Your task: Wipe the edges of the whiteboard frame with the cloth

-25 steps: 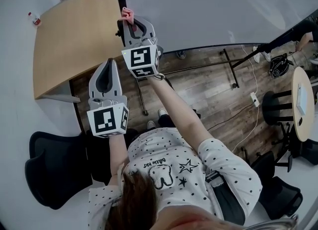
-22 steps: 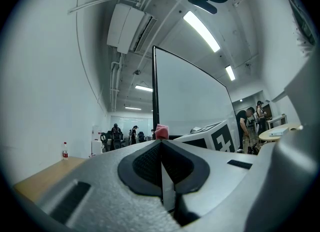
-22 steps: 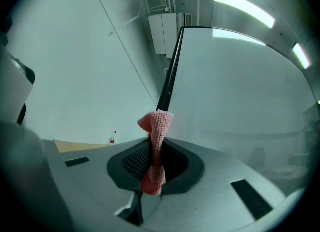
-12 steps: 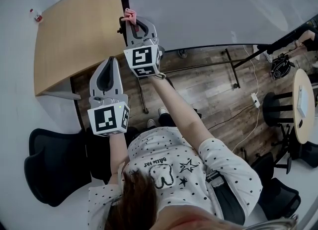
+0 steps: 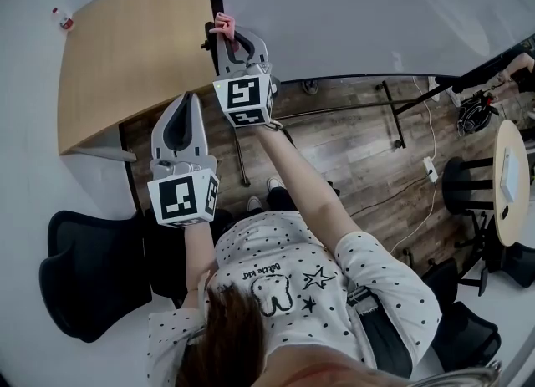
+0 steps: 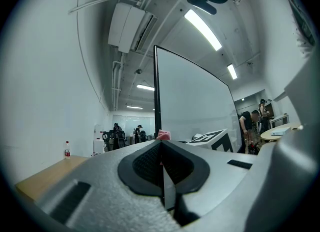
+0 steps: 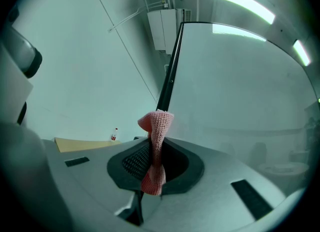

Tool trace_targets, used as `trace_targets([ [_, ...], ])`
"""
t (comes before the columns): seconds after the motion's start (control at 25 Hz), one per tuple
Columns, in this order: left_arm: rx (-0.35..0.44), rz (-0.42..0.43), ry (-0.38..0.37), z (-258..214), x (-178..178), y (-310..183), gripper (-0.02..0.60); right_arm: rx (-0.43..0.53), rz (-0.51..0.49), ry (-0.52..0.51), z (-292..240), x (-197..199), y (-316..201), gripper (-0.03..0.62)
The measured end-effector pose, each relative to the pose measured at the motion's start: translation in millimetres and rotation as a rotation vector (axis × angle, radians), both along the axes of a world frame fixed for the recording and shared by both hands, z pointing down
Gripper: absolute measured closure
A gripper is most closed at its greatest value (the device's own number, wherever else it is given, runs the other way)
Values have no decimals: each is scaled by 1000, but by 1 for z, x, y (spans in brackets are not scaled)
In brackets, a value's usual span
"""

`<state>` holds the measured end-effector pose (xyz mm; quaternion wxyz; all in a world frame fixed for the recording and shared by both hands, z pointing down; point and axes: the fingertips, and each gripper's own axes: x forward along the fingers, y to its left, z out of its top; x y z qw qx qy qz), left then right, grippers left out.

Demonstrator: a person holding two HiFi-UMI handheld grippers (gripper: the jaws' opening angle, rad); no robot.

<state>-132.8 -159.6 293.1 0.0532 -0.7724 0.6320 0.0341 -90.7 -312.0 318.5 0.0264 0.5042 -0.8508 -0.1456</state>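
The right gripper (image 7: 150, 162) has its jaws pressed together on a pink knitted cloth (image 7: 155, 143), which stands up out of the black pads in a narrow twisted fold with its top bunched over. In the right gripper view that bunched top meets the black whiteboard frame (image 7: 170, 73), at the upright side edge that borders the white board surface (image 5: 359, 9); whether it presses on the edge or only sits just against it cannot be told. In the head view this gripper is raised at the end of the person's outstretched right arm, with the cloth showing as a small pink tuft at the frame. The left gripper (image 5: 187, 103) is held lower and nearer the body, beside the right one and apart from the board, its jaws closed on each other with nothing between them. A light wooden table (image 5: 125, 51) stands just beside the frame's side edge, with a small bottle (image 5: 63, 19) near its far corner.
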Motion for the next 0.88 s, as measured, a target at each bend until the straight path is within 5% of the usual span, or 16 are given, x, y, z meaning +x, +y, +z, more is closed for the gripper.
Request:
trace_targets([
  [0.88,-2,-8,-6,0,1,-1,566,-29,-4,22,18,1,-3,562],
])
